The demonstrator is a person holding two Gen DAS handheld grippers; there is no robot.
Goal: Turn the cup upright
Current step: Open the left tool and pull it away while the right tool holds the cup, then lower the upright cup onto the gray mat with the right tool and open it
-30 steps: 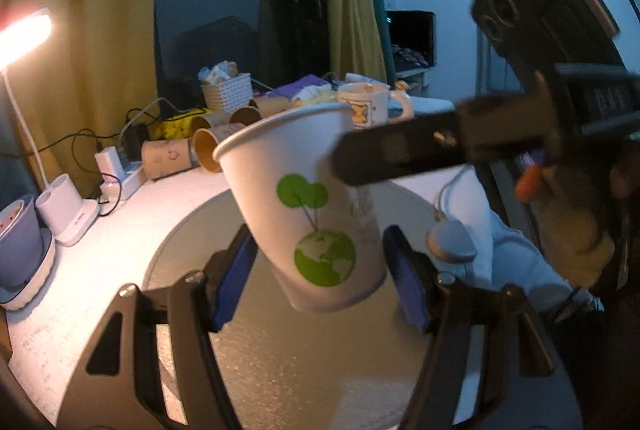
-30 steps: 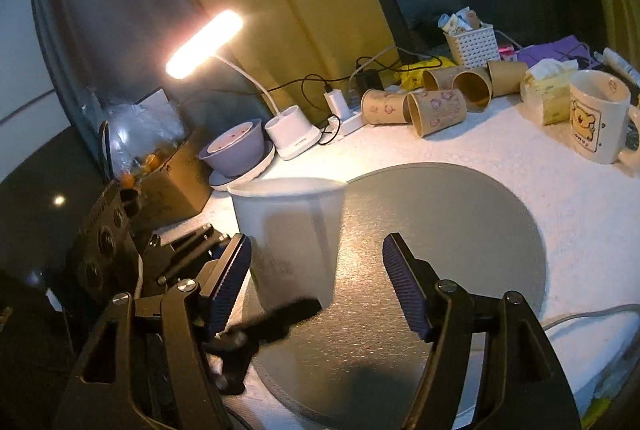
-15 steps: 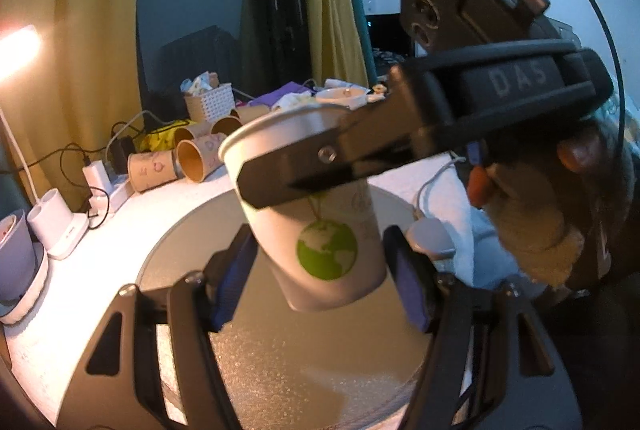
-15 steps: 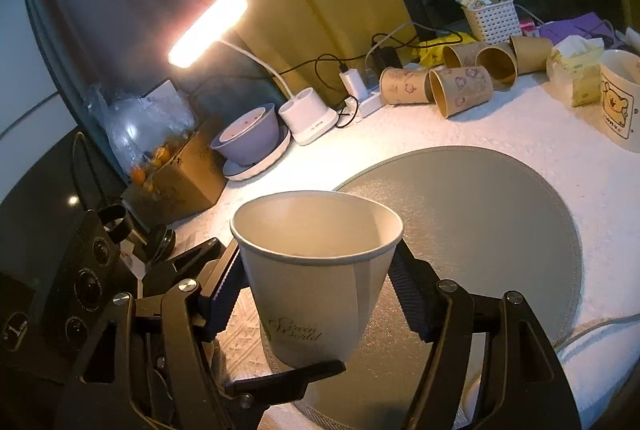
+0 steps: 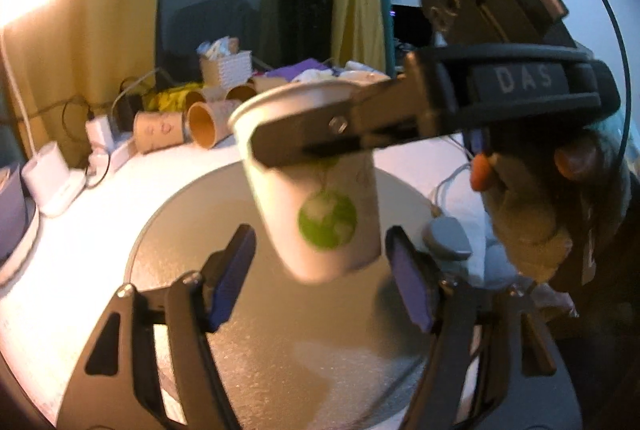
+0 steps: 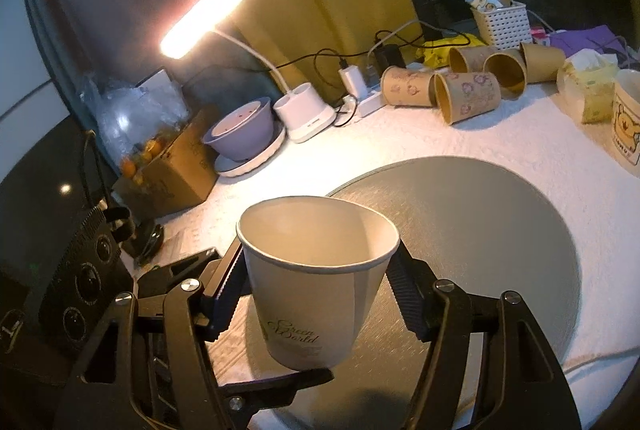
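A white paper cup (image 5: 320, 197) with a green globe print is held mouth up, slightly tilted, above the round grey mat (image 5: 280, 330). My right gripper (image 6: 318, 282) is shut on the cup (image 6: 316, 282) just under its rim; its finger (image 5: 352, 133) crosses the cup in the left wrist view. My left gripper (image 5: 320, 278) is open, its blue pads on either side of the cup's base without touching it. The left gripper's finger (image 6: 276, 386) shows under the cup in the right wrist view.
Several brown paper cups (image 6: 468, 95) lie on their sides at the back of the white table (image 6: 520, 137). A lit desk lamp (image 6: 204, 17), a purple bowl (image 6: 240, 133), a cardboard box (image 6: 176, 169), a bear mug (image 6: 626, 121) and a white basket (image 6: 502, 21) ring the mat (image 6: 480, 222).
My right gripper has closed on the cup near its rim and now carries it. My left gripper's pads have come off the cup and stand apart from it.
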